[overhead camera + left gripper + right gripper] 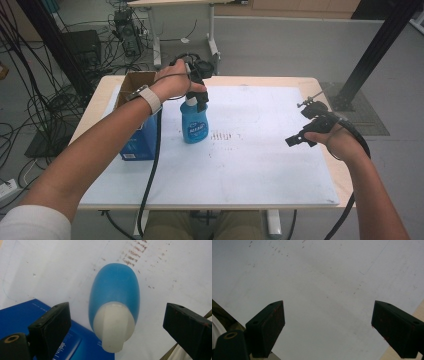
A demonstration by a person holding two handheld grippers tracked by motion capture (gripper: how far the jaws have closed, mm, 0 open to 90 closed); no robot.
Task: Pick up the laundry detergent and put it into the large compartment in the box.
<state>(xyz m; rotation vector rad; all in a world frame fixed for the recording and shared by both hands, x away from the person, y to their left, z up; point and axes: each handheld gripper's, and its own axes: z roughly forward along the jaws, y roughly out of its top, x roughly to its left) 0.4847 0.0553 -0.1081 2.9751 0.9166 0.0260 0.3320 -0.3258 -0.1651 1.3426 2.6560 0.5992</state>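
1. High view is showing the white table sheet [260,165] spreading across the middle of the frame, with faint dark marks near its centre.
2. The open cardboard box [137,117], blue on its front side, is standing at the left edge of the sheet, left of centre in the frame.
3. The blue bottle [194,122] is standing upright just right of the box, near it but with a gap between them, a little above the frame's centre; its white cap [113,323] is pointing up toward the camera in the left gripper view.
4. The left gripper [199,95] is hanging directly over the bottle's top; in the left gripper view its jaws are standing wide apart on either side of the cap, touching neither side.
5. The right gripper [306,131] is hovering at the right of the frame, well apart from the bottle; in the right gripper view its jaws are spread wide over bare sheet, holding nothing.
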